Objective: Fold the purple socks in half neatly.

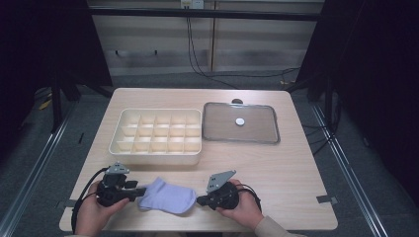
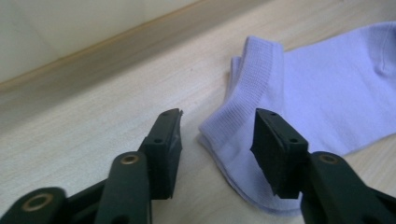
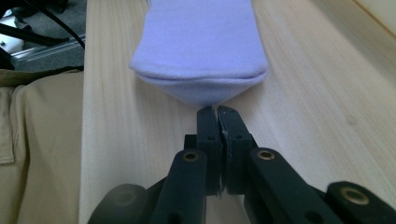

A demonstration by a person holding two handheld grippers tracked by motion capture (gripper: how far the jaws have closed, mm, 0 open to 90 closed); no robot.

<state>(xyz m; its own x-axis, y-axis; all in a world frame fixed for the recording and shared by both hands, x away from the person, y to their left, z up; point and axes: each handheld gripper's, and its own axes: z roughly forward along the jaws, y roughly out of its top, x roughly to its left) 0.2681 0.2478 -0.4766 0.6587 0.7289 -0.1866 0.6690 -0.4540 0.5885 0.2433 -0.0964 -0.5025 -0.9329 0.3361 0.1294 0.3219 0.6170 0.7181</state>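
A lavender ankle sock (image 1: 166,195) lies flat near the table's front edge, between my two grippers. My left gripper (image 1: 140,190) is at its cuff end and stands open. In the left gripper view the ribbed cuff (image 2: 243,107) lies between the spread jaws of the left gripper (image 2: 218,135), the right jaw resting over the fabric. My right gripper (image 1: 199,200) is at the toe end. In the right gripper view, the right gripper (image 3: 217,113) is shut on the toe tip of the sock (image 3: 201,51), which is drawn into a point.
A cream box (image 1: 157,159) divided into several compartments stands behind the sock. To its right lies a clear flat lid (image 1: 242,140) with a small white disc (image 1: 240,121) at its centre. The table's front edge (image 3: 84,140) is close, with a person's trouser leg (image 3: 37,140) beyond it.
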